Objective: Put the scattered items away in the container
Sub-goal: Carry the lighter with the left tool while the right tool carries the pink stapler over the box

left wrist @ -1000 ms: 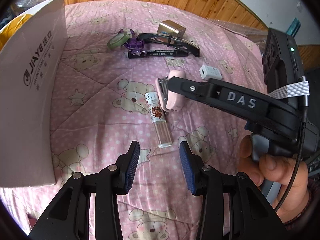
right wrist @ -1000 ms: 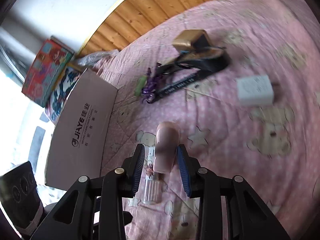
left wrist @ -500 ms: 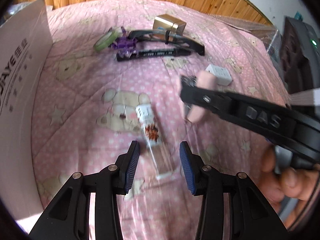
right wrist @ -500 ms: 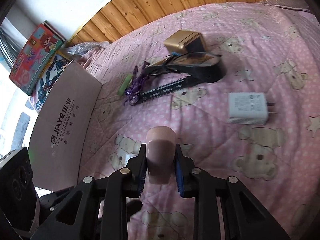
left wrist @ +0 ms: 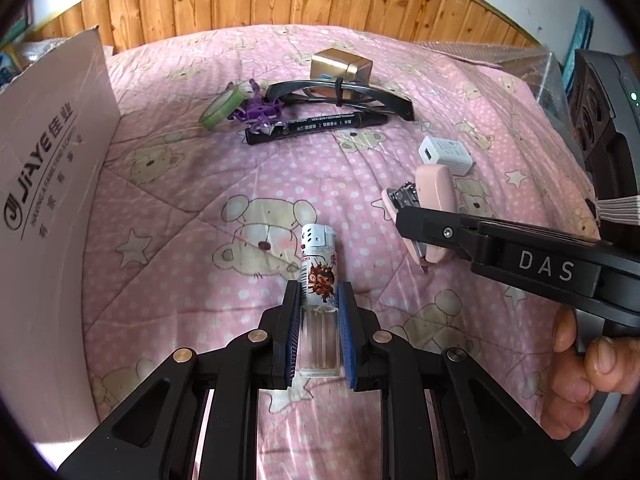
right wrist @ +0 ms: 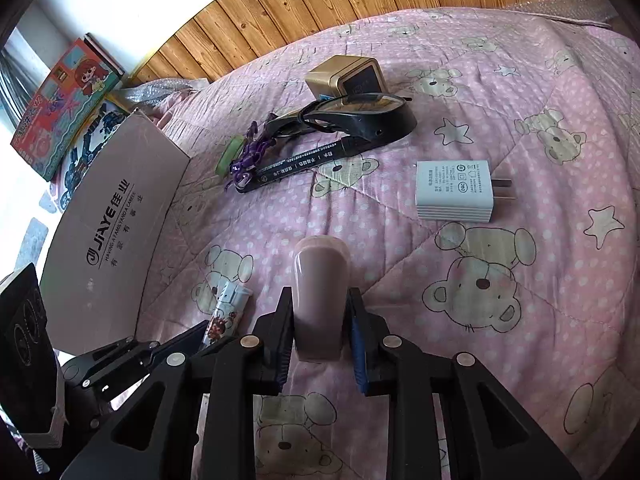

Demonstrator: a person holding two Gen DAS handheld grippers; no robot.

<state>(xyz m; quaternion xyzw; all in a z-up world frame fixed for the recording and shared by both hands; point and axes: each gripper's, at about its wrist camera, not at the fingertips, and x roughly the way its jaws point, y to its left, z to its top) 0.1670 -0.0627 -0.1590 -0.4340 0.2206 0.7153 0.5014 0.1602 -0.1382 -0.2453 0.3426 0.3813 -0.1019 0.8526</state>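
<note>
A clear lighter (left wrist: pixel 319 248) with a red picture label lies on the pink bear quilt. My left gripper (left wrist: pixel 319 292) is closing on it, and both blue pads touch the sides of its lower body. My right gripper (right wrist: pixel 320 296) is shut on a pink stapler (right wrist: pixel 320 276), which sticks forward out of the jaws. In the left wrist view the stapler (left wrist: pixel 434 200) sits to the right of the lighter, apart from it. The cardboard box (left wrist: pixel 48 200) stands on the left, its printed flap facing me.
Further back on the quilt lie a white charger (right wrist: pixel 454 190), a black marker (left wrist: pixel 316 126), black glasses (left wrist: pixel 340 92), a gold box (left wrist: pixel 340 66), a green tape roll (left wrist: pixel 222 106) and a purple trinket (left wrist: pixel 258 112). Wooden wall panelling lies behind. A hand (left wrist: pixel 588 364) holds the right gripper.
My left gripper came down over the lighter and its jaws closed from wide apart onto it. The right gripper closed on the pink stapler, which now sits further right of the lighter.
</note>
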